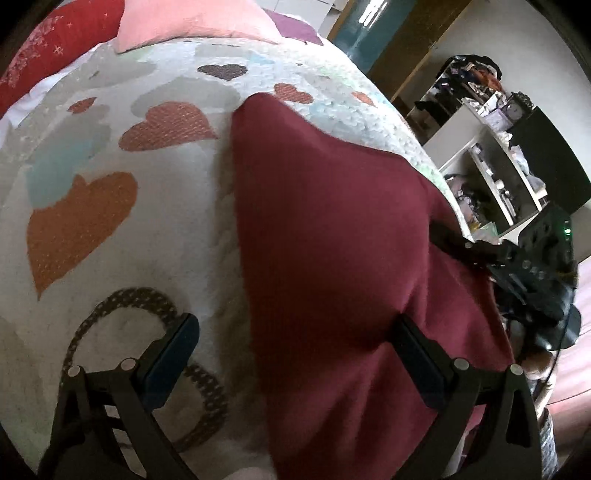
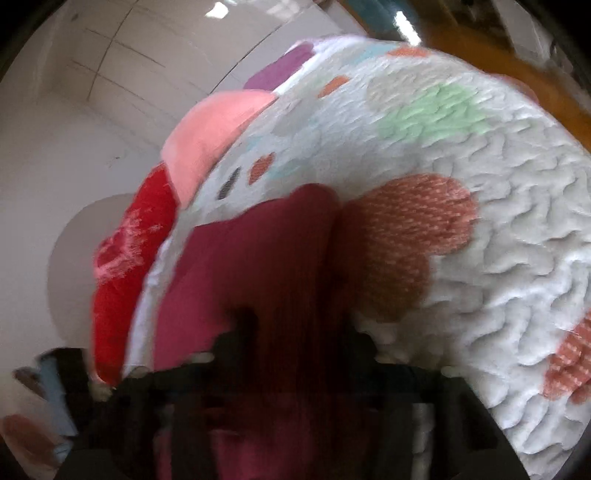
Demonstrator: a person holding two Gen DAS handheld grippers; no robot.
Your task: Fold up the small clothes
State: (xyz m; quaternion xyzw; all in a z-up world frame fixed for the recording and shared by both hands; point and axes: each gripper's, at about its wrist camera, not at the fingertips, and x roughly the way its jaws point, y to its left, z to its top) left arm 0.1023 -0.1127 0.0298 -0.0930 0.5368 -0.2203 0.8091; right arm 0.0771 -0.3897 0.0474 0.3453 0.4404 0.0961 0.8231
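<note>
A dark red garment [image 1: 332,229] lies on a bed quilt printed with hearts [image 1: 110,184]. My left gripper [image 1: 295,339] is open just above the garment's near left edge, its right finger [image 1: 417,354] over the cloth and its left finger [image 1: 173,350] over the quilt. My right gripper [image 1: 461,243] reaches in from the right and pinches the garment's right edge. In the blurred right wrist view the garment [image 2: 266,266] runs between the right gripper's [image 2: 295,332] dark fingers, which look closed on it.
Pink [image 1: 192,22] and red [image 1: 44,44] pillows lie at the head of the bed. Beside the bed's right edge stands a white shelf unit [image 1: 491,162] full of small items, with a dark cabinet [image 1: 543,155] beyond it.
</note>
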